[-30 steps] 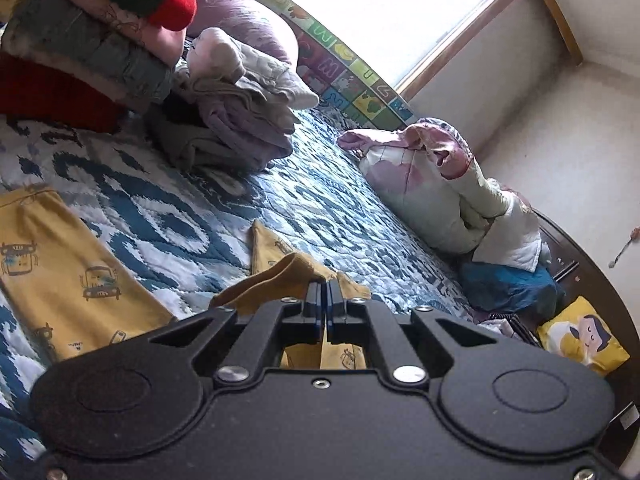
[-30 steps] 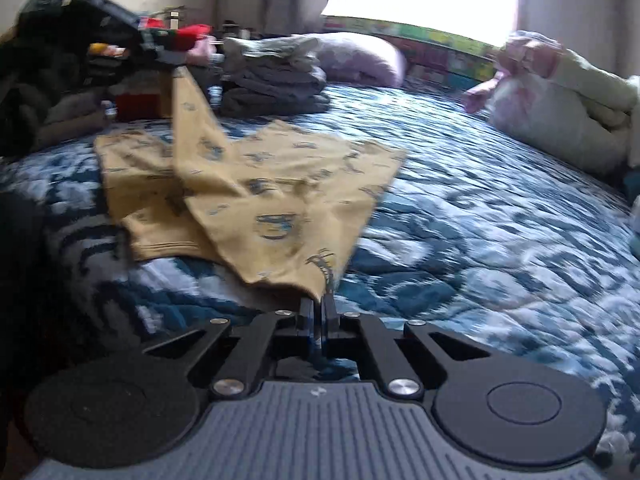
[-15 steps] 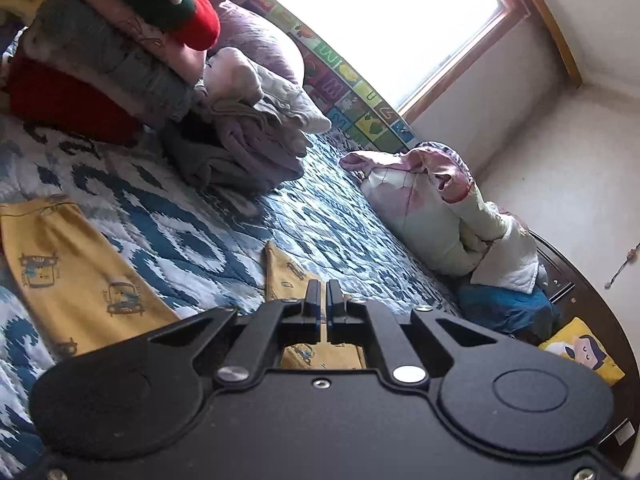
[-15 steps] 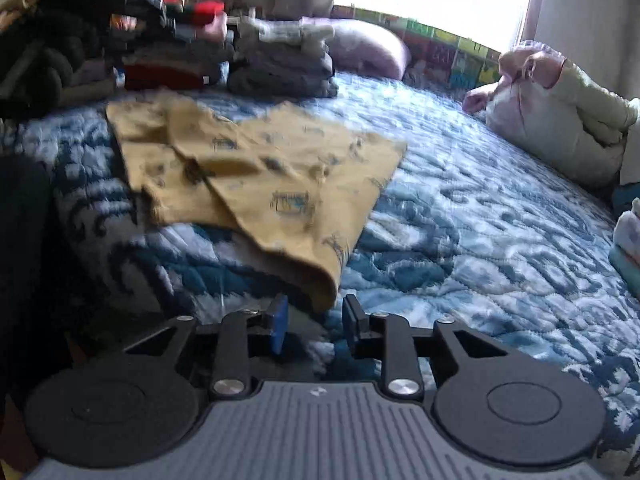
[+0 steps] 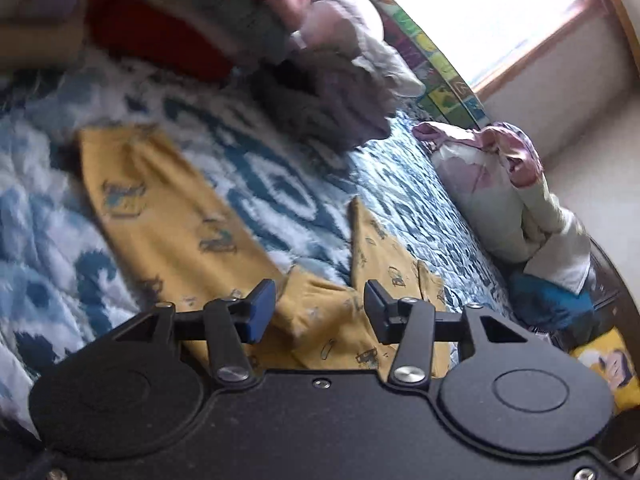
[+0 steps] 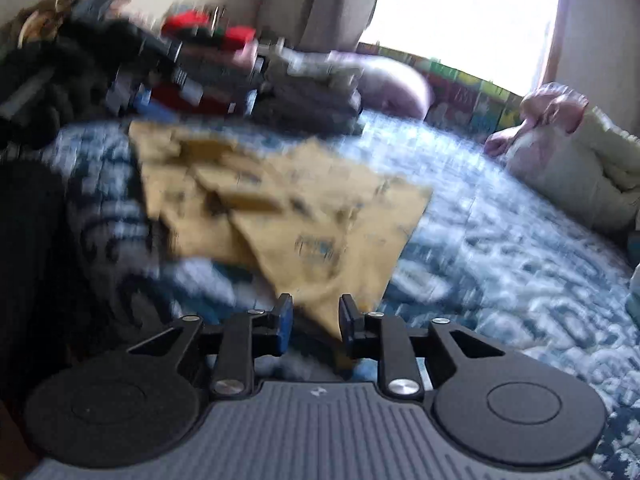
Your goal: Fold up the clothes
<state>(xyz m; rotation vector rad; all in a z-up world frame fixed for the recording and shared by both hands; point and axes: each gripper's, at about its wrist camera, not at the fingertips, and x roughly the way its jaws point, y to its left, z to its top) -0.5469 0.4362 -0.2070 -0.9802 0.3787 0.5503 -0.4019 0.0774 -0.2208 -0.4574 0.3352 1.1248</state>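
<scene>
The yellow printed trousers (image 5: 172, 216) are spread on the blue-and-white quilt (image 5: 280, 184), one leg folded across the other so that the garment lies partly doubled (image 6: 304, 216). In the left wrist view a folded yellow edge lies just beyond the left gripper (image 5: 316, 308), whose jaws have just been opening; they stand apart with cloth beneath the gap but nothing pressed between the pads. In the right wrist view a pointed corner of the trousers reaches into the gap of the right gripper (image 6: 314, 320), whose jaws are also parted and clamp nothing; the corner appears released rather than held.

The fold just laid is judged to be finished, and a further fold is probably wanted. It would be done well if the cloth were left to settle flat before being regripped, if both layers of an edge were pinched together rather than the top one alone, and if the two corners were lifted evenly so the crease stays straight.

Beyond the trousers, stacks of folded clothes (image 5: 320, 92) sit on the quilt, well apart from the garment, and a rolled pale duvet (image 5: 500, 200) lies farther off toward the window (image 5: 480, 8).
</scene>
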